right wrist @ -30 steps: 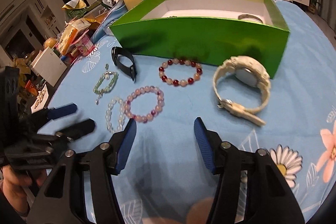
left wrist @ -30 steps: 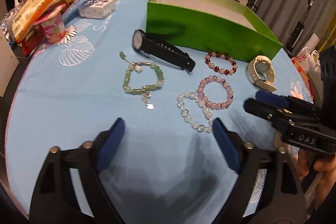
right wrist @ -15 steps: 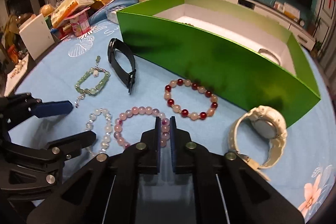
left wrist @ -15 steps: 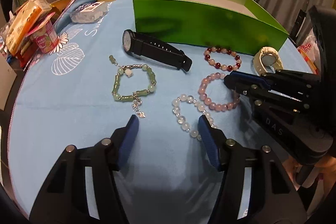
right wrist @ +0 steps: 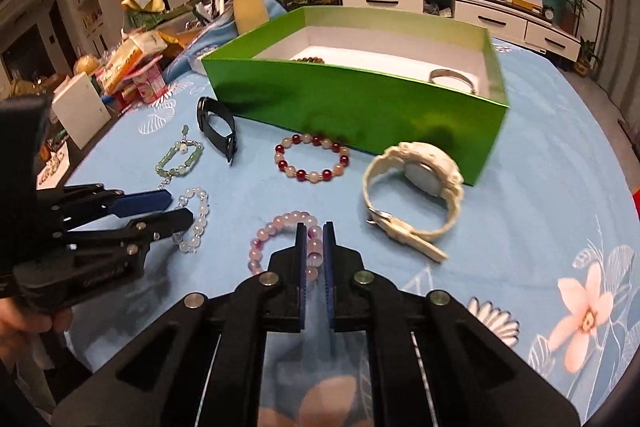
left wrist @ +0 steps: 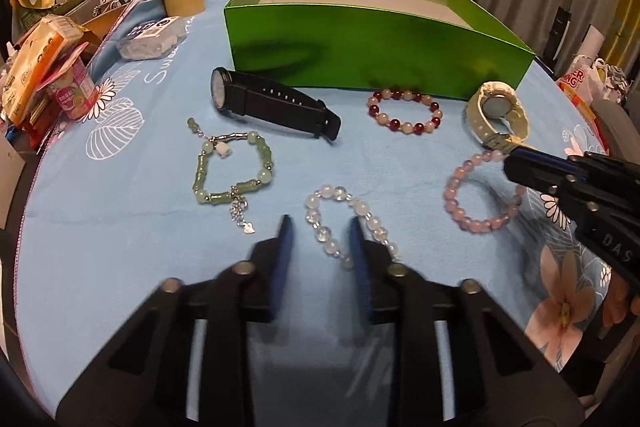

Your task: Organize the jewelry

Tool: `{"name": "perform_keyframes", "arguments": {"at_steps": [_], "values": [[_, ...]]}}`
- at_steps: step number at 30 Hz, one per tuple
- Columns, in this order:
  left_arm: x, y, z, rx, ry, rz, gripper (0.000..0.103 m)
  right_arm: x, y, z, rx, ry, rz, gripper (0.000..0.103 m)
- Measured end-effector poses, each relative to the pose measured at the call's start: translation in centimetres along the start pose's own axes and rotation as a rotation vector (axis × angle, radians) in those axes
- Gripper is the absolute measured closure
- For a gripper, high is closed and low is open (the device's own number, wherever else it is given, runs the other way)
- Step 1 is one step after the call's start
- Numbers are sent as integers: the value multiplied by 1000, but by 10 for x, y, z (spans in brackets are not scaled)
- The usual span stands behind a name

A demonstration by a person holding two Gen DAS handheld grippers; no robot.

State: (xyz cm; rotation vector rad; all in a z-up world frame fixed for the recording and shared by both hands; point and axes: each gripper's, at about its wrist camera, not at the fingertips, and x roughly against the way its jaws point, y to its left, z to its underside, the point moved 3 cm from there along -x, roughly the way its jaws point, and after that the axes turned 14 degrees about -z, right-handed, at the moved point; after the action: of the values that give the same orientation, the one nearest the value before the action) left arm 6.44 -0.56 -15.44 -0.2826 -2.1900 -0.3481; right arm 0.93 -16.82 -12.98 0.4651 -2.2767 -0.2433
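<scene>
The right gripper [right wrist: 311, 241] pinches the pink bracelet [right wrist: 280, 239] on the desk [right wrist: 520, 195] while the left gripper's [left wrist: 320, 239] jaws close around the clear bracelet [left wrist: 348, 223] (lift both gently toward the green box [right wrist: 360, 103]).

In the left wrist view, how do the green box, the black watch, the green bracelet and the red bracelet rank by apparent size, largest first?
1. green box
2. black watch
3. green bracelet and red bracelet: they look alike, and the green one lies nearer the camera, so I do not rank them.
</scene>
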Motion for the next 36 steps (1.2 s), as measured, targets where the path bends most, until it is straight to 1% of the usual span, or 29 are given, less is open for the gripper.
{"name": "perform_keyframes", "arguments": {"at_steps": [1, 4, 7, 10, 13, 22, 29, 36], "values": [[0, 0, 0, -4, -1, -3, 90, 4, -1, 1, -3, -9, 0, 96], [0, 1, 1, 7, -6, 14, 95, 9, -3, 2, -16, -26, -1, 96], [2, 3, 2, 35, -2, 49, 95, 15, -8, 2, -39, -43, -11, 96], [12, 5, 0, 46, -33, 65, 96, 22, -9, 1, -39, -64, -12, 96], [25, 7, -9, 62, -66, 88, 96, 30, -10, 0, -42, -84, -13, 96], [55, 6, -31, 86, -119, 145, 96, 48, -14, -7, -63, -137, -20, 96], [70, 9, -44, 95, -148, 176, 96, 63, -15, -10, -68, -165, -14, 96], [83, 11, -55, 105, -168, 178, 96, 72, -17, -15, -75, -195, -20, 96]]}}
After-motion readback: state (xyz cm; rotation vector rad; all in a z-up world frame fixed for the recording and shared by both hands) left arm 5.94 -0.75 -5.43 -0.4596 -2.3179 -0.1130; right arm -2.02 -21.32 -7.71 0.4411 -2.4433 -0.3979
